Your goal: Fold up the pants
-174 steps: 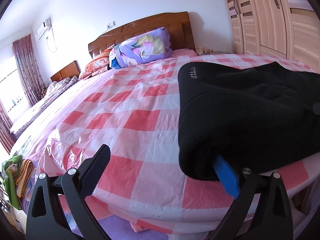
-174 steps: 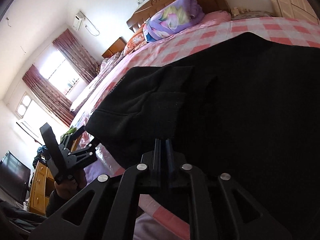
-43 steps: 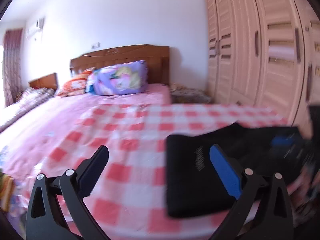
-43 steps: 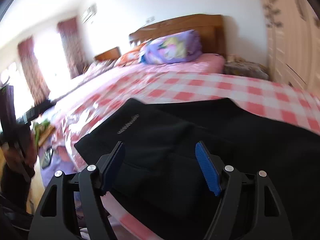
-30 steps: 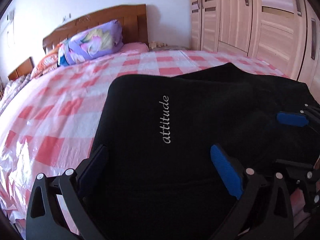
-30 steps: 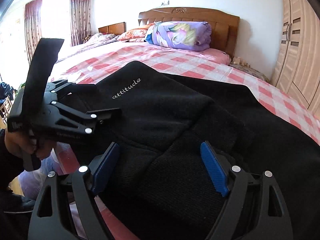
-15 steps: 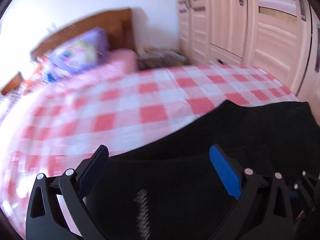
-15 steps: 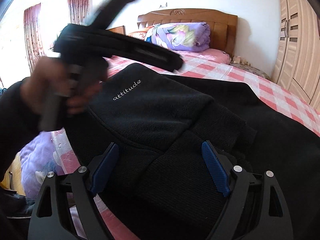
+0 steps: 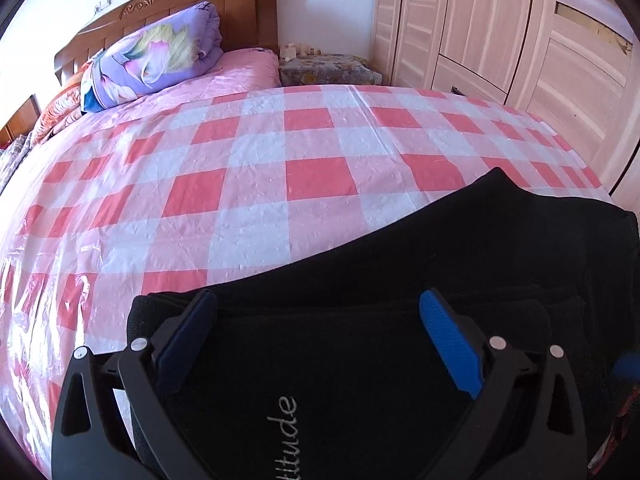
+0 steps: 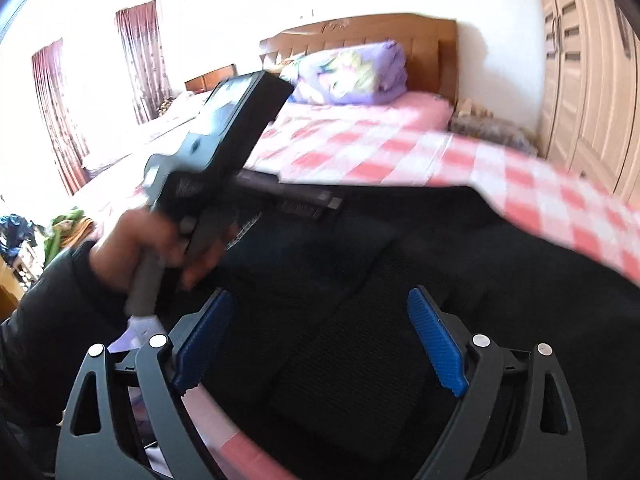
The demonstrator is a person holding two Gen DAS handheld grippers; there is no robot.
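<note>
A: We are looking along the left gripper (image 9: 316, 344), and its two fingers are standing wide apart over the black pants (image 9: 400, 280). The blue pads (image 9: 448, 344) are not pressing on the cloth; we are seeing the fabric only behind and below them.

B: We are agreeing. In the right wrist view, the right gripper (image 10: 320, 336) is opening its jaws. The pants (image 10: 360, 280) are lying under the gap, and the pads are not gripping anything.

A: Where are the pants lying, as we are seeing them?

B: They are lying folded at the near edge of the bed (image 9: 240, 200), on the pink and red checked sheet. In the left wrist view the folded layers are filling the lower right part, and the white word on the top layer is showing between the fingers, partly cut off.

A: We are also seeing a hand (image 10: 152, 248) in the right wrist view, in a dark sleeve (image 10: 48, 304), holding the handle of the left gripper (image 10: 312, 200). That gripper is hanging over the pants on the left side, but it is blurred, so from this view we cannot tell whether it is touching the cloth.

B: Farther back, a purple rolled quilt (image 9: 160, 52) is resting against the wooden headboard (image 9: 208, 12), and a light wooden wardrobe (image 9: 520, 40) is standing along the right side of the bed.
</note>
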